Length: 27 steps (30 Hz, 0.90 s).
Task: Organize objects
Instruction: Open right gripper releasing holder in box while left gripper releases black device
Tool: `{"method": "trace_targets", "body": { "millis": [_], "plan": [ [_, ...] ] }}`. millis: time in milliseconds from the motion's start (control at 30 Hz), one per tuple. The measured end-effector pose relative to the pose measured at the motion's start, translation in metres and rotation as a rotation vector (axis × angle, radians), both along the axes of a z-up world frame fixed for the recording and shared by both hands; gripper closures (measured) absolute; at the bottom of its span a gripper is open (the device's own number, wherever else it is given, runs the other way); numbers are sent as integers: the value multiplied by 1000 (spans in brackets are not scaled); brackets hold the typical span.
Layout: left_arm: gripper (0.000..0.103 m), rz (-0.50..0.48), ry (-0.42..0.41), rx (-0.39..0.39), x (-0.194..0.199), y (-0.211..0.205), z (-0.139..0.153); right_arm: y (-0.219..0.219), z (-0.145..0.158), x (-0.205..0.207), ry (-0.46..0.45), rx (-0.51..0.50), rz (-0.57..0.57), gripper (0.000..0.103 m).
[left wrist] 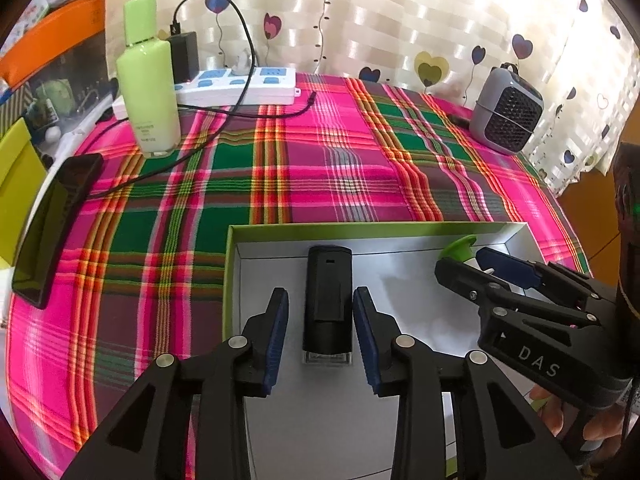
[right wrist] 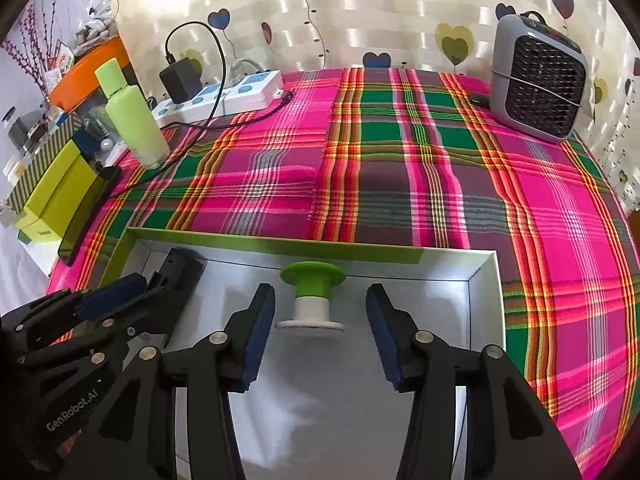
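Left wrist view looks down on a shallow green-rimmed cardboard box with a white inside lying on a desk covered by a pink, green and red plaid cloth. A black rectangular device with a clear end lies flat in the box, between the blue-padded fingers of the left tool, which are spread on either side of it; contact cannot be told. Right wrist view shows the right tool spread wide over the same box, with a green-and-white plastic spool standing between its fingers near the far wall, apart from both pads. The black device sits in the far left corner there.

Toward the back left of the desk stand a pale green plastic bottle and a white power strip with blue sockets holding a black charger. A dark smartphone lies at the left edge. A grey mini fan heater stands back right.
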State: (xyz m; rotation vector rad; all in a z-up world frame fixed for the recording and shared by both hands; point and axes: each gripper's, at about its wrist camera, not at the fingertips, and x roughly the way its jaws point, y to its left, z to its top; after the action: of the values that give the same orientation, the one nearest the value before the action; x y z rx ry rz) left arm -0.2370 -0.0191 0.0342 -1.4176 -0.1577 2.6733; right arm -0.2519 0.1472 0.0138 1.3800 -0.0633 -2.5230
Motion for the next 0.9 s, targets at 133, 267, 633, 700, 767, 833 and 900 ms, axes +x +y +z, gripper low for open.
{"method": "trace_targets", "body": {
  "millis": [133, 267, 633, 700, 767, 833, 900],
  "plan": [
    [68, -4, 8, 6, 6, 0, 4, 3, 5, 5, 9, -17, -8, 54],
    [64, 3, 22, 10, 15, 0, 9, 5, 10, 13, 20, -30, -15, 54],
    [63, 27, 59, 25, 46, -3, 23, 11, 26, 45, 63, -42, -43, 54],
    [63, 33, 60, 20, 51, -3, 24, 11, 27, 51, 67, -38, -41, 54],
    [63, 38, 64, 15, 57, -3, 25, 10, 28, 57, 69, -34, -38, 54],
    [63, 41, 70, 11, 64, -3, 27, 10, 29, 62, 77, -31, -36, 54],
    [63, 46, 66, 16, 68, -4, 26, 10, 31, 69, 89, -29, -41, 54]
  ]
}}
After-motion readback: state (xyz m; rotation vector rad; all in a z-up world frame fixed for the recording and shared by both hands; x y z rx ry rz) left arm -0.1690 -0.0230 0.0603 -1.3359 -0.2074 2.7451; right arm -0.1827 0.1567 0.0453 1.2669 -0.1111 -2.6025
